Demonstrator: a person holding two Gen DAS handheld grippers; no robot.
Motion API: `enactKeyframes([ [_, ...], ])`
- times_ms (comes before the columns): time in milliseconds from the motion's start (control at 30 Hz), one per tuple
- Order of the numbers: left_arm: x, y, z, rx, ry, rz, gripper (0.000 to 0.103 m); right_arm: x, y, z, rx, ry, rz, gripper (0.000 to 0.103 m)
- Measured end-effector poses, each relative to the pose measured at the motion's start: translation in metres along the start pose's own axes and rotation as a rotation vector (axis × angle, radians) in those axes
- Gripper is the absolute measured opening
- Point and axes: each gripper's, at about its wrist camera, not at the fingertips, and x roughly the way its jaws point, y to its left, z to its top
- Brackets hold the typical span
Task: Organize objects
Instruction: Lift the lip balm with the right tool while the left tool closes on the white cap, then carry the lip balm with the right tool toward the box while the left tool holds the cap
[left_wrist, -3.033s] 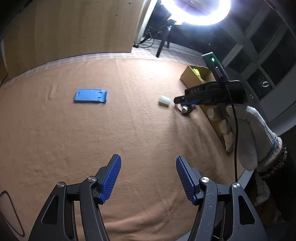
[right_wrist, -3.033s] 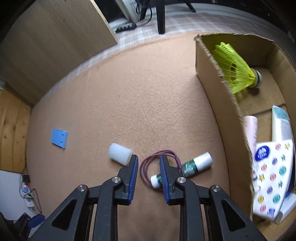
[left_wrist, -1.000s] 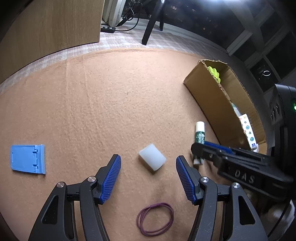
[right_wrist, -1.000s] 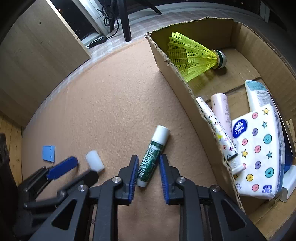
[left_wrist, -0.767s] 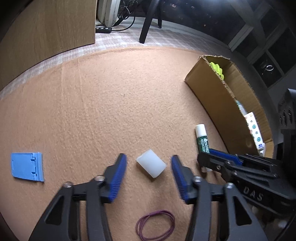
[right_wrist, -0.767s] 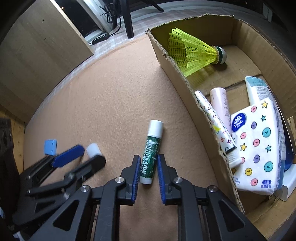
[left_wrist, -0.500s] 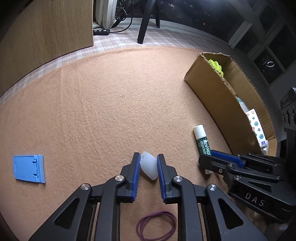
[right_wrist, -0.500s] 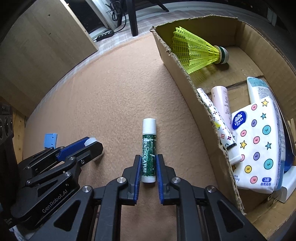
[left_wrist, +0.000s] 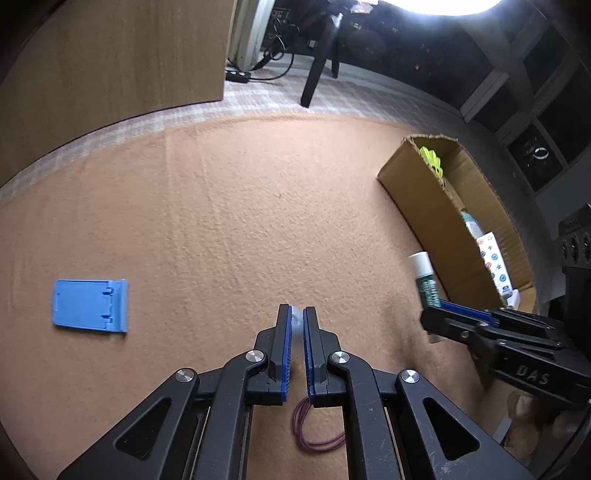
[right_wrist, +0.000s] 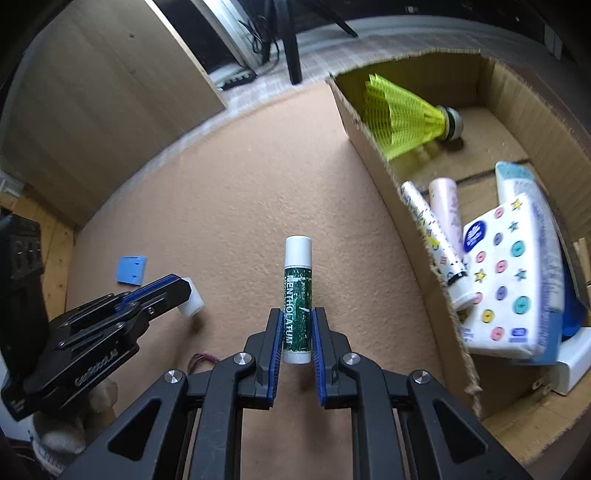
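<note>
My left gripper (left_wrist: 296, 321) is shut on a small white cylinder (left_wrist: 296, 318), which only peeks out between the blue pads. The right wrist view shows that cylinder (right_wrist: 192, 301) sticking out past the left gripper (right_wrist: 176, 286), just above the tan cloth. My right gripper (right_wrist: 297, 325) is shut on a green lip balm tube (right_wrist: 297, 291); its white cap points away from me. In the left wrist view the tube (left_wrist: 424, 275) juts up from the right gripper (left_wrist: 437, 314) beside the cardboard box (left_wrist: 424, 199).
A blue plastic stand (left_wrist: 90, 306) lies flat at the left and a purple rubber band (left_wrist: 319, 439) lies under my left fingers. The open box (right_wrist: 417, 206) holds a yellow shuttlecock (right_wrist: 406, 122), a dotted tissue pack (right_wrist: 509, 280) and tubes. A wooden panel stands behind.
The left jaws, open around the white cylinder a second ago, have closed on it. The right jaws have closed on the lip balm, which has turned to lie along the fingers. Both grippers rose slightly.
</note>
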Motion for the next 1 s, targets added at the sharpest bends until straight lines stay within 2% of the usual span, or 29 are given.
enactKeyframes([
  [167,-0.016,-0.008,0.009,-0.009,-0.037,-0.026,0.006,-0.03,-0.003,0.0,-0.022,-0.049,0.018,0.014],
  [467,-0.035,-0.063,0.031,0.058,-0.1,-0.091,0.006,-0.081,-0.04,-0.004,-0.027,-0.116,-0.008,0.014],
  [800,-0.013,-0.145,0.055,0.129,-0.111,-0.147,0.006,-0.108,-0.103,-0.007,0.032,-0.151,-0.071,0.014],
  [1000,0.006,-0.183,0.066,0.151,-0.106,-0.151,0.006,-0.113,-0.121,-0.005,0.028,-0.149,-0.085,0.014],
])
